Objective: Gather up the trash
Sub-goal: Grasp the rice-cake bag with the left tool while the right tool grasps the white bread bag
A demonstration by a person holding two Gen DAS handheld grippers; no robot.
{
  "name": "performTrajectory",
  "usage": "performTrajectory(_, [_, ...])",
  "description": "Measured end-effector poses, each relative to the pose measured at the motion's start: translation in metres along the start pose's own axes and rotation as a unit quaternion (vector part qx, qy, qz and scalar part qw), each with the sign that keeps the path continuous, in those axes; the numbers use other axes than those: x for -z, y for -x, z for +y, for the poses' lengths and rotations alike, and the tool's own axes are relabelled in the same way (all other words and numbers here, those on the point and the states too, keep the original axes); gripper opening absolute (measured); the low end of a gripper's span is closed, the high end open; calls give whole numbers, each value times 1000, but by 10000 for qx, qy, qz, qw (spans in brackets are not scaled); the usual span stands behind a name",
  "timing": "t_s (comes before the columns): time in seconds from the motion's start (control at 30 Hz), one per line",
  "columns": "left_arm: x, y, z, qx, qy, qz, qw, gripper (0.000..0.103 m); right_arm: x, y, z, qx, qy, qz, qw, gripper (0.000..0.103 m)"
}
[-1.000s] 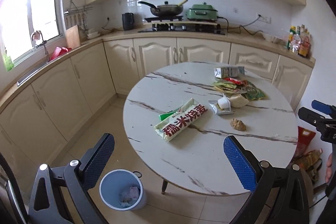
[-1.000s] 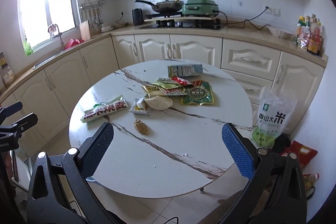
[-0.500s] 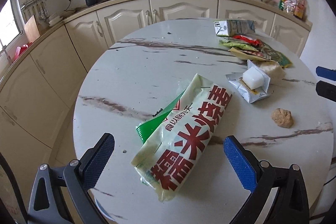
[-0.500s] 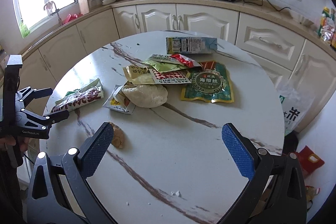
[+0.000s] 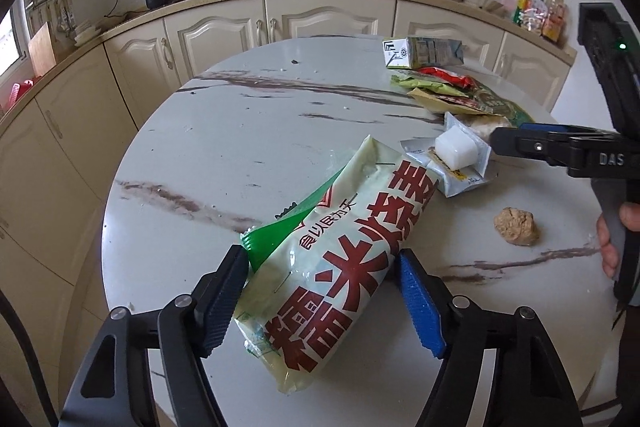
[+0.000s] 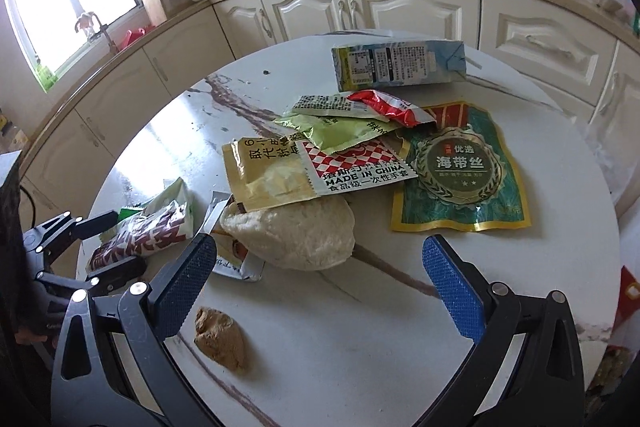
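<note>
Both grippers have come down from a high kitchen view to right over the table [image 5: 248,147]. The left gripper [image 5: 320,291] has just been closing its jaws around the long white-and-red snack bag [image 5: 352,267]. Both pads now touch the bag's sides near its lower half, pinching it, with the green flap against the left pad. The right gripper [image 6: 320,279] hangs jaws spread, nothing between them, just short of the pale bun [image 6: 296,231], which sits just right of the snack bag. A brown lump [image 6: 220,339] lies nearer than the bun. The wrapper pile [image 6: 340,147] and carton [image 6: 400,67] lie beyond the bun.

Risks: the bag is puffy and slick, so the pinch may slip off or catch only the film, letting it sag out on lifting. The bag's far end touches the small silver packet [image 5: 452,171], so a lift could drag it. The spread right jaws could nudge the lump off the table.
</note>
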State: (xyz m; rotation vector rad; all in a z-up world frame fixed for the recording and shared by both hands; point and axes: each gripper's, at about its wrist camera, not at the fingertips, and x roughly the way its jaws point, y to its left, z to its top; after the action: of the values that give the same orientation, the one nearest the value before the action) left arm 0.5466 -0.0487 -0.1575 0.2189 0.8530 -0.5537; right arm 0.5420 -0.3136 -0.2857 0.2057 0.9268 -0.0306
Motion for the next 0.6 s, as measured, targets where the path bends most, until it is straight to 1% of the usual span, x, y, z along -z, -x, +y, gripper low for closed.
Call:
performTrajectory(0.1, [14, 15, -2, -3, 138, -96, 9999, 62, -2, -10, 2, -27, -72, 98, 9999, 103])
performTrajectory(0.13, [18, 20, -2, 8, 183, -150, 9997, 57, -3, -11, 3, -76, -82, 84, 9999, 103])
performTrajectory(0.23, [26, 32, -7, 41, 181, -182, 9997, 51, -5, -15, 5, -89, -109, 26, 9999, 97])
performTrajectory(0.27, [29, 34, -9, 80, 155, -197, 9997, 38, -6, -16, 5, -182, -99, 13, 9998, 90])
performTrajectory(0.3, [29, 36, -11, 124, 149, -193, 9996, 39, -7, -16, 6, -277, -86, 0, 9996, 81])
performTrajectory(0.33, [32, 39, -13, 111, 135, -197, 9997, 39, -7, -16, 7, -385, -86, 16, 9992, 74])
performTrajectory(0.37, [33, 41, -14, 130, 133, -179, 9997, 38, -8, -16, 9, -441, -60, 26, 9990, 65])
performTrajectory(0.47, [41, 46, -14, 254, 187, -165, 9994, 38, -5, -13, 14, -382, 68, 3, 9992, 62])
performTrajectory(0.6, [45, 51, -15, 138, 166, -155, 9996, 39, 6, -1, 11, -388, 106, -50, 9992, 59])
